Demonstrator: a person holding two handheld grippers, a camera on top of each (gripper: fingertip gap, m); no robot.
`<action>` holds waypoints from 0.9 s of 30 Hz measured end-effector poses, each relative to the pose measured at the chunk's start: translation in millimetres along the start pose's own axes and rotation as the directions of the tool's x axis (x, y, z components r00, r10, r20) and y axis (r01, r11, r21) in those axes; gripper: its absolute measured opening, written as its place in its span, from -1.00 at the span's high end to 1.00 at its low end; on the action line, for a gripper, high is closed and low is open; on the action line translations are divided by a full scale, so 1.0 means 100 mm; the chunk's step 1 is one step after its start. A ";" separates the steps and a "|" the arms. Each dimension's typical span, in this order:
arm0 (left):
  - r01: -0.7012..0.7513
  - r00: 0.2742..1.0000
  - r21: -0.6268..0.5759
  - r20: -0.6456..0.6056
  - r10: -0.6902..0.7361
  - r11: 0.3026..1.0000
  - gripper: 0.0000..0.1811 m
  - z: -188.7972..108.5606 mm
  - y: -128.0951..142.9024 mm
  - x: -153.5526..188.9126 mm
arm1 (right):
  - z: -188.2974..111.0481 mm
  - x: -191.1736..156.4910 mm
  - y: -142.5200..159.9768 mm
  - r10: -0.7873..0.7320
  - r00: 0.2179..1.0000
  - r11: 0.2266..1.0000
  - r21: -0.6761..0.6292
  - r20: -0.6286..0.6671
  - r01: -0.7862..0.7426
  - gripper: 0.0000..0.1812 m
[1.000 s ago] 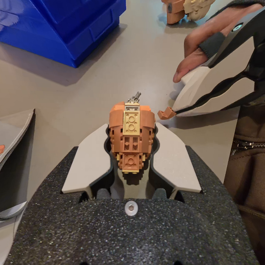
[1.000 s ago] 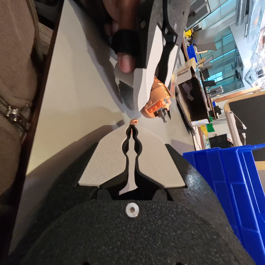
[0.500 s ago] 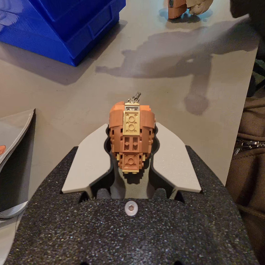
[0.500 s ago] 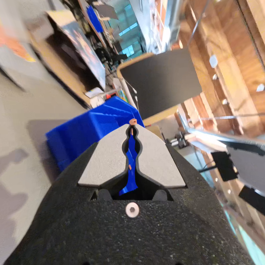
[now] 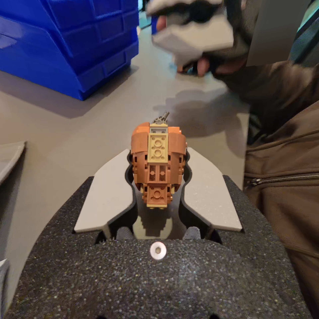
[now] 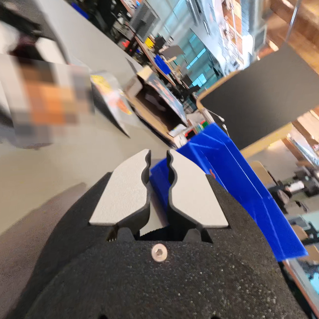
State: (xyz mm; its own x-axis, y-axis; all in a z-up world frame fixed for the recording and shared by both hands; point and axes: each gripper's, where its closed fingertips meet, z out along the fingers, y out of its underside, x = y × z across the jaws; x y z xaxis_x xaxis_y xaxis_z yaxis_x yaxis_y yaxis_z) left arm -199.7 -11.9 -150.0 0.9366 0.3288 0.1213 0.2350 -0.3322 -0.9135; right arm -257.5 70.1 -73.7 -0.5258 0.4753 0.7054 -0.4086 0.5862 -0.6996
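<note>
The left gripper (image 5: 158,165) is clamping its jaws on an orange-brown and tan toy-brick model (image 5: 158,162), holding it just above the grey tabletop (image 5: 69,138). The right gripper (image 6: 158,152) is hovering with its jaws apart and nothing between them, pointing toward a blue plastic bin (image 6: 224,172). Beside the bin an open cardboard box (image 6: 155,103) is sitting.
</note>
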 end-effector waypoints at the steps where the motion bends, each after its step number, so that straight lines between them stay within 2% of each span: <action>1: 0.034 0.999 0.033 -0.043 -0.032 0.999 0.38 -0.02 -0.04 0.04 | -0.02 -0.16 -0.06 -0.038 0.999 0.999 0.018 0.026 0.037 0.81; 5: 0.150 0.976 0.129 -0.175 -0.126 0.980 0.38 -0.11 -0.18 0.14 | -0.06 -0.65 -0.34 -0.196 0.976 0.976 0.118 0.096 0.184 0.81; 10: 0.240 0.946 0.164 -0.262 -0.192 0.957 0.38 -0.17 -0.24 0.17 | -0.04 -0.95 -0.53 -0.391 0.918 0.902 0.224 0.062 0.369 0.81; 19: 0.218 0.959 0.113 -0.207 -0.192 0.969 0.38 -0.09 -0.17 0.14 | 0.06 -1.07 -0.50 -0.602 0.799 0.785 0.187 0.001 0.591 0.73; 27: 0.228 0.962 0.111 -0.177 -0.207 0.967 0.38 -0.09 -0.16 0.09 | 0.14 -1.09 -0.46 -0.674 0.737 0.728 0.125 -0.047 0.674 0.72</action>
State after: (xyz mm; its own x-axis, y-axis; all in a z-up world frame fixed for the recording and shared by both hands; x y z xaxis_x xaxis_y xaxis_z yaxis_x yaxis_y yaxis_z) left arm -193.1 -11.5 -131.3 0.8986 0.2287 0.3745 0.4123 -0.1478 -0.8990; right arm -191.4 -17.6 -120.2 -0.0770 -0.0134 0.9969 -0.7449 0.6654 -0.0486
